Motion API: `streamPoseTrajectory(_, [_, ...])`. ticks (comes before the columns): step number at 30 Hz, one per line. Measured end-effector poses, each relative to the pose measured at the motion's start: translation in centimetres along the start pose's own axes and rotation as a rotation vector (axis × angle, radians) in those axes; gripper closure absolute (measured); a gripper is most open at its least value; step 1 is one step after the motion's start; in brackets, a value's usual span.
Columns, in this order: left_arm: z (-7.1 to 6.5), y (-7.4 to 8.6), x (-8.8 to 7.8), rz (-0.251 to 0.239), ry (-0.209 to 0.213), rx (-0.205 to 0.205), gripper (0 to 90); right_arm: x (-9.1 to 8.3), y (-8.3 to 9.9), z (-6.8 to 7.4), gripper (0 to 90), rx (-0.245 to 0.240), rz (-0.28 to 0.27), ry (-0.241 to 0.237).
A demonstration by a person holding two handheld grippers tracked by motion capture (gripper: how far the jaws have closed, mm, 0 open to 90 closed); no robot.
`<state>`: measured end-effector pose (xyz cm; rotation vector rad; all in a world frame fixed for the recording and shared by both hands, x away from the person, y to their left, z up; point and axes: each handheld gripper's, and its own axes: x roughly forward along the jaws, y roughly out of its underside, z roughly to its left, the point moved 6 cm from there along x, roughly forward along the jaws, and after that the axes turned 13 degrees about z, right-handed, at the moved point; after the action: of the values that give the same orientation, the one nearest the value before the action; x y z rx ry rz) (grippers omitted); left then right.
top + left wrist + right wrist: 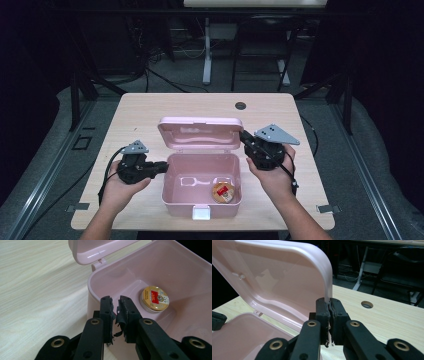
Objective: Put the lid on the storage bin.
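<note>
Left claw: our left gripper (161, 167) rests against the left wall of the pink box (172, 200). In the left gripper view its jaws clamp the wall's rim, one pad outside and one inside, with frayed pad lining (119, 315) bunched in the narrow gap.
Box from the left claw: the open tub lies ahead of and to the right of these jaws; we judge that this grip steadies it.
Tin: a round gold tin (154, 299) with a red label lies flat on the box floor, ahead and right of the left jaws, well apart from them.
Lid: the lid (200, 132) stands raised on its rear hinge, beyond the left claw and just left of the right one.
Right claw: our right gripper (329, 305) is pressed together on the lid's right edge; the pink rim runs down into the jaws.
Table: the wooden table (140, 107) carries the box; a cable hole (367, 304) sits beyond the right jaws.
Risk, lid: the grip covers only a thin edge, so the lid could slip free and fall shut.
Risk, box: pulling the lid sideways could twist the hinge or drag the light tub.
Risk, left hold: the torn lining may give poor purchase, letting the wall slide out.
</note>
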<state>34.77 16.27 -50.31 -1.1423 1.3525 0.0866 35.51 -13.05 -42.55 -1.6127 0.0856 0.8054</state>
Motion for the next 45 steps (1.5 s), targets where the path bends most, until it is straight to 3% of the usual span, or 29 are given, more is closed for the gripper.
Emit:
streamPoseTrajectory(28, [-0.1,0.0,0.0,0.008,-0.013,0.007,79.4,-0.8,1.0,0.4,84.8,0.006,-0.012,-0.022])
streamPoseTrajectory(45, [-0.5,-0.6,-1.2,-0.042,-0.036,0.028,79.5,-1.2,1.4,0.7,83.3,0.007,-0.008,-0.036])
